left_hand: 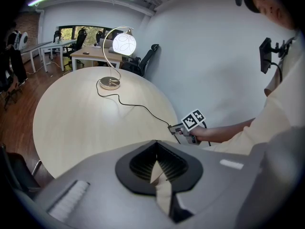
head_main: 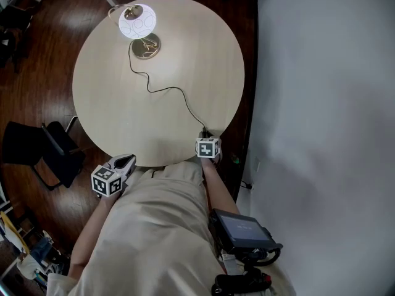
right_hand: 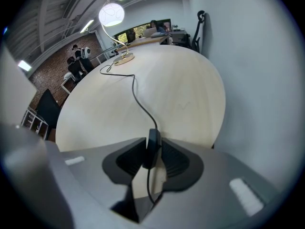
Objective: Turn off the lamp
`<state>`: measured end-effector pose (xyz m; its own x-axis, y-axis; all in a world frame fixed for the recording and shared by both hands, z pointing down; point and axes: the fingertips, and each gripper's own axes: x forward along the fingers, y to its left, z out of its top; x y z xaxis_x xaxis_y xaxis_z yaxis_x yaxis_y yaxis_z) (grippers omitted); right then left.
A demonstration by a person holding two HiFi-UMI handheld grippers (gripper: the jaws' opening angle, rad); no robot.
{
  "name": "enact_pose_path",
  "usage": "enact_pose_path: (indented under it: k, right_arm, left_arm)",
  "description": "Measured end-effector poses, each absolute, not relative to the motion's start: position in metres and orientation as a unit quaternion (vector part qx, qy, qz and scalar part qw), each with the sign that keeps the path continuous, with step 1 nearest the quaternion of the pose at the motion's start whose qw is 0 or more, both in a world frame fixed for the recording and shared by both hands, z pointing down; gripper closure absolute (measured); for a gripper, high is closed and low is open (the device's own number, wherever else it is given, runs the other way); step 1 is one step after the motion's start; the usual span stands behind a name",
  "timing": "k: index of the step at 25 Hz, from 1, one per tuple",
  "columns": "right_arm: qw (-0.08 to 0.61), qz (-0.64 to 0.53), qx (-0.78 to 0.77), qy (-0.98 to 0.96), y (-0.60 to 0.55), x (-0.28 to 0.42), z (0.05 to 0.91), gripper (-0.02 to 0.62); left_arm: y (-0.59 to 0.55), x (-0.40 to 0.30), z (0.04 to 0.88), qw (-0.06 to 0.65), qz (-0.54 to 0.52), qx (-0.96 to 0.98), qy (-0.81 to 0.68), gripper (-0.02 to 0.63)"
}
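Observation:
The lamp's round shade [head_main: 137, 21] glows white at the far side of the round pale table [head_main: 111, 110], above its brass base [head_main: 146, 45]. Its black cord [head_main: 166, 90] runs across the table to the near right edge. There my right gripper [head_main: 205, 135] is shut on the cord's black inline switch [right_hand: 152, 147], which sits upright between the jaws with the pads against both its sides. My left gripper [head_main: 126, 161] hovers just off the table's near left edge, its jaws together and nothing in them. The left gripper view shows the lit lamp [left_hand: 124, 43] and the right gripper [left_hand: 177, 129].
A black chair [head_main: 46, 150] stands on the wooden floor left of the table. A white wall [head_main: 321, 103] rises close along the table's right side. A black device [head_main: 241, 230] hangs at the person's waist. Office desks and chairs [left_hand: 90, 51] stand beyond the table.

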<state>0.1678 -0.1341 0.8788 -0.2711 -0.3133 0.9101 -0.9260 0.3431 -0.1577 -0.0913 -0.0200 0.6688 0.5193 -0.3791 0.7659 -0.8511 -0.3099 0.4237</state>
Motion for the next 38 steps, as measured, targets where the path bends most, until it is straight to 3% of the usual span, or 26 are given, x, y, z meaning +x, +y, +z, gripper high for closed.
enact_pose_path:
  k: [21,38]
  right_arm:
    - [0.492,0.306,0.452,-0.678,-0.145,0.159,0.882,0.505]
    - [0.483,0.312,0.449,-0.683,-0.137,0.156,0.879,0.522]
  left_arm:
    - [-0.007,-0.087,0.673,0.43,0.268,0.765,-0.397,0.603]
    - [0.005,-0.094,0.67,0.43,0.257,0.763,-0.407,0.603]
